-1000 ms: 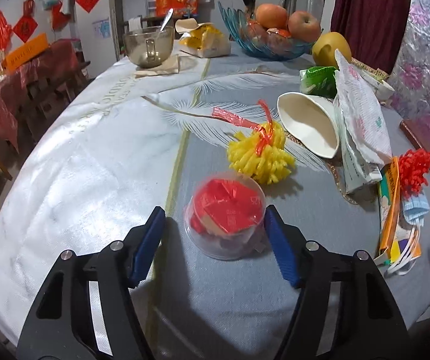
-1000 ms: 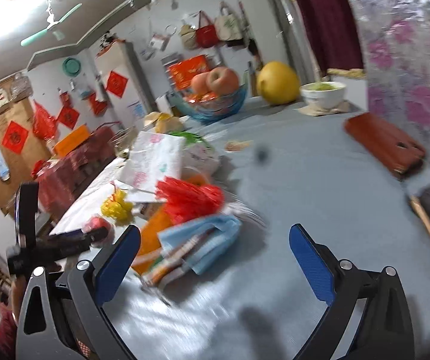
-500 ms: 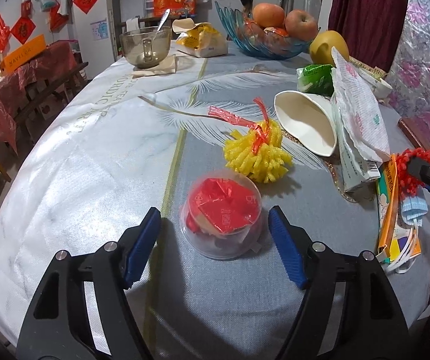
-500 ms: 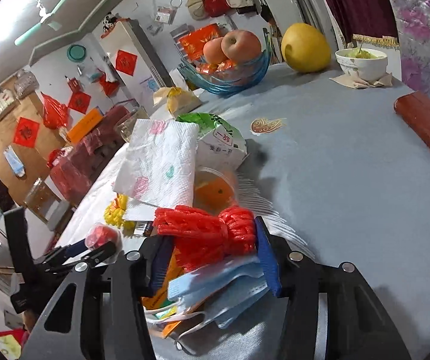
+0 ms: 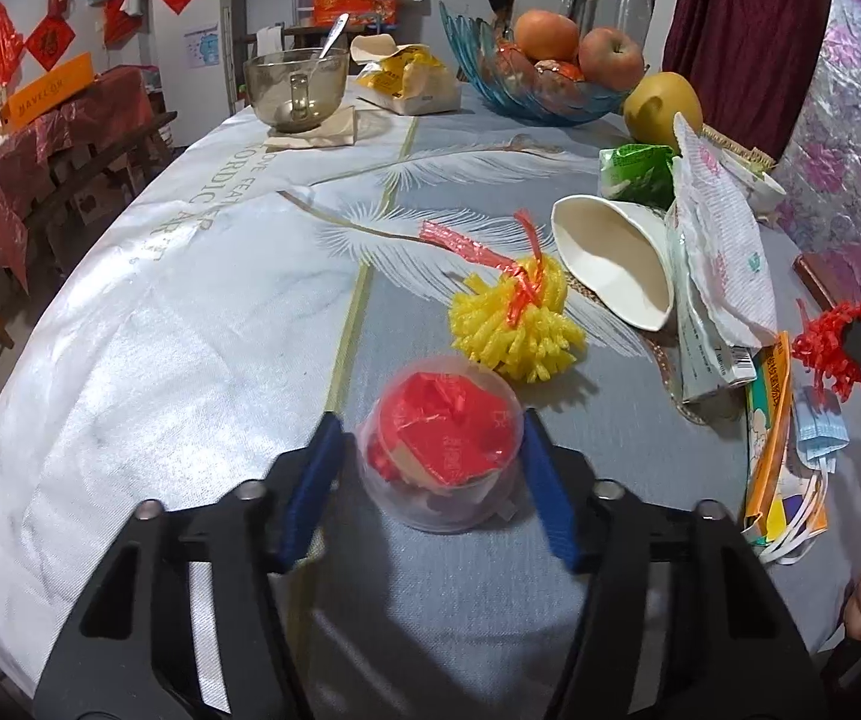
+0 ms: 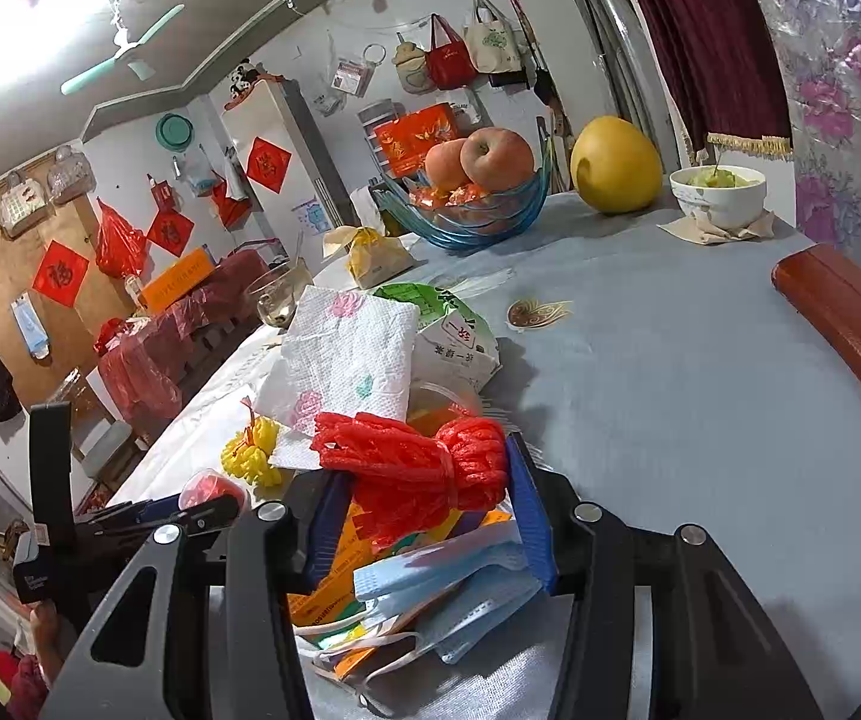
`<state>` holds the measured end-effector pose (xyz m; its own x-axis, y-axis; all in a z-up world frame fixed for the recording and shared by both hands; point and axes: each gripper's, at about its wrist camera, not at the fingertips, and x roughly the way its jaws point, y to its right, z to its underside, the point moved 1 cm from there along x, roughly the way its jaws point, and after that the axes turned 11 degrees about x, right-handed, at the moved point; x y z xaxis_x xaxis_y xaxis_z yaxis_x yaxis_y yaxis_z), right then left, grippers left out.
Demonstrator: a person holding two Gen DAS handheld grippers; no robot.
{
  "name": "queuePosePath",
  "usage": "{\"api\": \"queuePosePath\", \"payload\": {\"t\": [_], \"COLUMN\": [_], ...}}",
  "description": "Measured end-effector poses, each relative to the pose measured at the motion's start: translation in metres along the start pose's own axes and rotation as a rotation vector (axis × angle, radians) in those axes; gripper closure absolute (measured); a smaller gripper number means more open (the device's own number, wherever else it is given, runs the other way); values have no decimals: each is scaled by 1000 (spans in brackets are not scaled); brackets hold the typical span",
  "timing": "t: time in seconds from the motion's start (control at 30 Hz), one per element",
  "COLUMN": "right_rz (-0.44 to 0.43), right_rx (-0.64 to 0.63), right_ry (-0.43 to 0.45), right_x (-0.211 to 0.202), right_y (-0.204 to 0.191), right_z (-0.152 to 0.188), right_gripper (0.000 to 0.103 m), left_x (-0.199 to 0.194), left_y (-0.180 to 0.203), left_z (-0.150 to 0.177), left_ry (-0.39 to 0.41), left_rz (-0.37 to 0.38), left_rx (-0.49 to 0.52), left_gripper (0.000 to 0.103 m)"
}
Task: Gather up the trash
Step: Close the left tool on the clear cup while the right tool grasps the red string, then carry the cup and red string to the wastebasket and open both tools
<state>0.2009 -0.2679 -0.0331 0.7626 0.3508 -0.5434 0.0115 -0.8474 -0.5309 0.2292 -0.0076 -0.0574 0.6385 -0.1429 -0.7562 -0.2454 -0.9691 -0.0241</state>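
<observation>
Table (image 5: 202, 324) strewn with trash; left gripper (image 5: 430, 474) closing round a clear cup (image 5: 439, 450) of red scraps near the front edge, pads not quite touching; right gripper (image 6: 430, 510) clamped on red foam net (image 6: 424, 474) atop masks (image 6: 448, 588).

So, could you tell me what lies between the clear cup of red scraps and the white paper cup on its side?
The yellow foam net, tied with red strips, lies between the clear cup and the white paper cup, in the left wrist view.
</observation>
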Motion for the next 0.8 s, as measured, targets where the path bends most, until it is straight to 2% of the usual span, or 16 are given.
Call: {"api": "queuePosePath", "payload": {"t": [0.37,0.67,0.73,0.8], "right_rz": [22,48,58,32], "right_rx": [-7,-22,-1,44], "right_ry": [32,77,87,76], "right_x": [-4,-11,-16,-23], "right_y": [-1,-6,-5,-3], "right_z": [1,4,5,9], "right_gripper": [53,54,54,54], "left_x": [-32,-75,-85,-99], "left_y": [-3,-29,-34,-40], "left_z": [8,30,34,40], "left_ry": [75,105,117,133], "left_rz": [-37,-67,-77,-93], "left_rx": [10,-47,-56,-64], "left_gripper": [49,49,49,49]}}
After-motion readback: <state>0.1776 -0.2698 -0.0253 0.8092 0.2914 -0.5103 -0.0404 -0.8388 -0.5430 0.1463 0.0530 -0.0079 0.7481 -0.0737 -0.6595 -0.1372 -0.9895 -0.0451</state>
